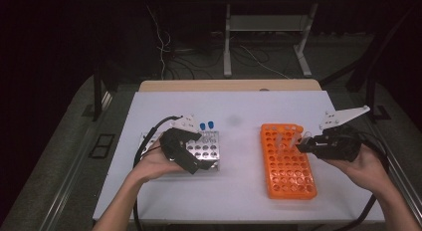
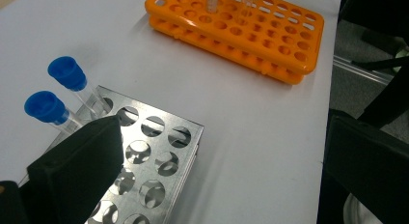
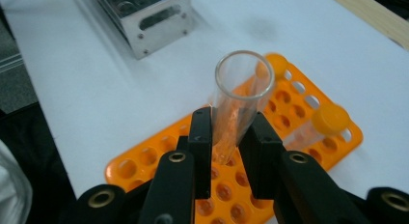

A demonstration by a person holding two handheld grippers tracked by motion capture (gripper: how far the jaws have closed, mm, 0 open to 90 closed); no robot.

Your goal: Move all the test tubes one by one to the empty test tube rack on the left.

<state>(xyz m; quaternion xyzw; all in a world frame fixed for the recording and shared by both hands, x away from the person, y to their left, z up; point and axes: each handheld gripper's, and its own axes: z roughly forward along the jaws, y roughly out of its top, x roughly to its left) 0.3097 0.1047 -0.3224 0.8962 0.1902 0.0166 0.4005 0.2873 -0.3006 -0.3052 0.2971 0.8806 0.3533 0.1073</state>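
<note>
Over the orange rack [image 3: 308, 108], right tongs [image 3: 230, 137] grip a glass tube [image 3: 238, 98].

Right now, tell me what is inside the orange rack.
The orange rack holds an orange-capped tube near its far end, and the right gripper is shut on an open clear tube standing in a hole. The jaws cover that tube's lower end.

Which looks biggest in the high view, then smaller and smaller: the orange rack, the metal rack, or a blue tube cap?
1. Orange rack, the largest.
2. Metal rack, which looks smaller, though the left gripper hides part of it, so its full size is unsure.
3. Blue cap, tiny next to both racks.
</note>
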